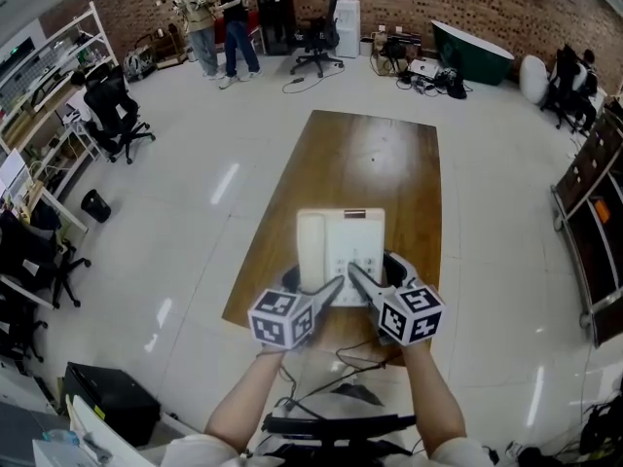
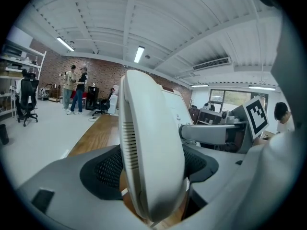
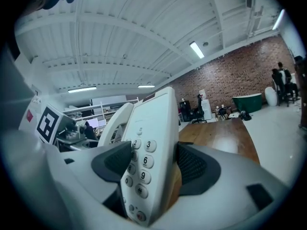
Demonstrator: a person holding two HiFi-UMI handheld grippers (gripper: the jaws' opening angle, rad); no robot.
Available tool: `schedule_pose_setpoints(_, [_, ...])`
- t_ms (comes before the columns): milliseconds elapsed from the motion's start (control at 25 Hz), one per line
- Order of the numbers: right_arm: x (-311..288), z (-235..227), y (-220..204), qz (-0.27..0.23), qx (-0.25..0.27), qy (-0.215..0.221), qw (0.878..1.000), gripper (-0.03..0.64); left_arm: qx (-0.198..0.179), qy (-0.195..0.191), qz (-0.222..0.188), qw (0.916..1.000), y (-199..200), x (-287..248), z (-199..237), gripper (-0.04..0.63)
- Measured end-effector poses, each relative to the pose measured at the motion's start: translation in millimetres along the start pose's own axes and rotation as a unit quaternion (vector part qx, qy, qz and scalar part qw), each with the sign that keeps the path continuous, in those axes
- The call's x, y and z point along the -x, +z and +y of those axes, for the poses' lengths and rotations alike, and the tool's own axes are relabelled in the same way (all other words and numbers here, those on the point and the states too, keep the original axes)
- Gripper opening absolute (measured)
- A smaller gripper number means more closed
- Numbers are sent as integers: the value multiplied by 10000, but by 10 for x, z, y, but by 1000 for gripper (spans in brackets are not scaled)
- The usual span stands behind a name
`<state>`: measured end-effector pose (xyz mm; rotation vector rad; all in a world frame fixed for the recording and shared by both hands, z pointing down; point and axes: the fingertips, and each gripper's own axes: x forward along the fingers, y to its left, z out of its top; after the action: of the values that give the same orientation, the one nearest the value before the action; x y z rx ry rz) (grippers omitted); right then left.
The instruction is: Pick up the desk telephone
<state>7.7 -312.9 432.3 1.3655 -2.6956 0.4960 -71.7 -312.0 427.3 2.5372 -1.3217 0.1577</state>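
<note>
The white desk telephone (image 1: pixel 341 246) hangs lifted above the near end of the wooden table (image 1: pixel 370 154), held from both sides. My left gripper (image 1: pixel 316 292) is shut on its handset side. In the left gripper view the handset edge (image 2: pixel 151 147) fills the gap, with the dark pads (image 2: pixel 108 169) against it. My right gripper (image 1: pixel 375 282) is shut on the keypad side. In the right gripper view the keypad (image 3: pixel 141 169) sits between the pads (image 3: pixel 194 166). A thin black cord (image 1: pixel 341 358) trails down from the phone.
A black office chair (image 1: pixel 331 426) is just below my arms. Two people (image 1: pixel 214 17) stand far back by the brick wall. Shelving and chairs (image 1: pixel 107 110) line the left side, and a cabinet (image 1: pixel 594 212) stands at the right.
</note>
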Motion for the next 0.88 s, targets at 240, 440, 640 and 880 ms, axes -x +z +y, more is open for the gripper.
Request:
schedule_pose_setpoints(240, [190,198,216,-293,246,-66,9992,308,-103,-88,-258,9996,199,207,-129,365])
schedule_pose_setpoints(440, [361,343,320,-501,304,-87,9982,308,-271,-108,-439,9986,319,389,-257,364])
schedule_pose_setpoints(640, [560,518,485,-750,449,-107,9961,307,-373,-144,-697,9968,474,598,-402,364])
schedule_pose_setpoints(880, [721,726,634,-1009,582,-103,9931,307,-536,-201,-897,9943,647,826,-507,364])
